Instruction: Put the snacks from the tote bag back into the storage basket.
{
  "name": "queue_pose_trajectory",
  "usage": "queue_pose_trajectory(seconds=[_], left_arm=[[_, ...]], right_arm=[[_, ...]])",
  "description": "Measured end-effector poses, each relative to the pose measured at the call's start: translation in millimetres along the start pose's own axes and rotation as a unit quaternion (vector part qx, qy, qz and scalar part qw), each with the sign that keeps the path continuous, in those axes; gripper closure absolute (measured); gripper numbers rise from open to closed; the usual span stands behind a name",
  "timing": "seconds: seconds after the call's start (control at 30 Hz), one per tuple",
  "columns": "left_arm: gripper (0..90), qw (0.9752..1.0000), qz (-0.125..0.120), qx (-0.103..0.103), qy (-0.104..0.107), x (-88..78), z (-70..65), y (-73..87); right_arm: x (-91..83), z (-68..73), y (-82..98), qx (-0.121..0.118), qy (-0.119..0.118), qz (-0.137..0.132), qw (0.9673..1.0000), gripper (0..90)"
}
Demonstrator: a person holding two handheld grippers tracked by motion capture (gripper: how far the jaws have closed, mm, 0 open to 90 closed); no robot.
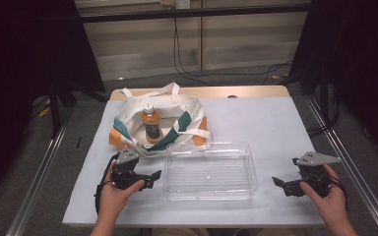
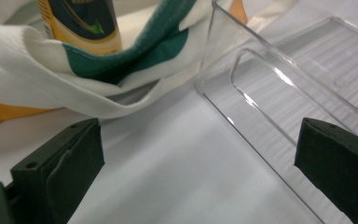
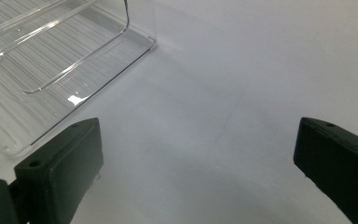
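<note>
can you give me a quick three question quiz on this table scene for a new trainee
1. True or false: the orange bottle stands upright inside the tote bag.
2. Multiple choice: the clear tray lies (A) between the two claws, (B) inside the bag, (C) on top of the bottle.
3. Fill in: both the left claw and the right claw have their jaws ____, with nothing between them.

Key:
1. True
2. A
3. open
</note>
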State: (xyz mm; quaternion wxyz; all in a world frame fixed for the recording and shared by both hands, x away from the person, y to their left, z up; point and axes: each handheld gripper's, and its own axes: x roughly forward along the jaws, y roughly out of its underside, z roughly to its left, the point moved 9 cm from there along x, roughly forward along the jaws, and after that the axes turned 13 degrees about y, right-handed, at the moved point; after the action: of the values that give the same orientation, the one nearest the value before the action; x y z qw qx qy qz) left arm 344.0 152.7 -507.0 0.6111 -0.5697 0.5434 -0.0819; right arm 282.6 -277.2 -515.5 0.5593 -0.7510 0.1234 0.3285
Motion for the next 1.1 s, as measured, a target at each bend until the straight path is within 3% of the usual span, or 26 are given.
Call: queue_pose_trajectory(seconds=[0.17, 0.33, 0.6, 0.83, 1.1], left_arm=[[0.0, 0.9999, -0.001, -0.012, 0.004, 1.1, 0.1, -1.2], [0.0, 0.9999, 0.006, -0.009, 0.001, -1.8, 1.8, -2.2], [2.1, 0.9994, 0.001, -0.034, 0.003, -6.7, 3.9, -12.0], [3.0, 0.999, 0.01, -0.043, -0.013, -14.0, 15.0, -22.3], [4.4, 0.9967, 0.012, -0.071, -0.039, -15.1, 23.9, -43.6]], right_arm=[[1.0, 2.9, -1.6, -0.001, -0.006, -0.001, 1.0, 1.0], [2.5, 3.0, -2.8, 0.002, -0.007, 0.001, 1.0, 1.0], [1.1, 2.4, -2.4, 0.005, -0.01, -0.002, 0.9999, 1.0], [-0.2, 1.0, -0.4, 0.011, -0.011, 0.0, 0.9999, 1.0], [-1.6, 0.8, -1.8, 0.012, -0.012, -0.004, 0.9998, 1.0]])
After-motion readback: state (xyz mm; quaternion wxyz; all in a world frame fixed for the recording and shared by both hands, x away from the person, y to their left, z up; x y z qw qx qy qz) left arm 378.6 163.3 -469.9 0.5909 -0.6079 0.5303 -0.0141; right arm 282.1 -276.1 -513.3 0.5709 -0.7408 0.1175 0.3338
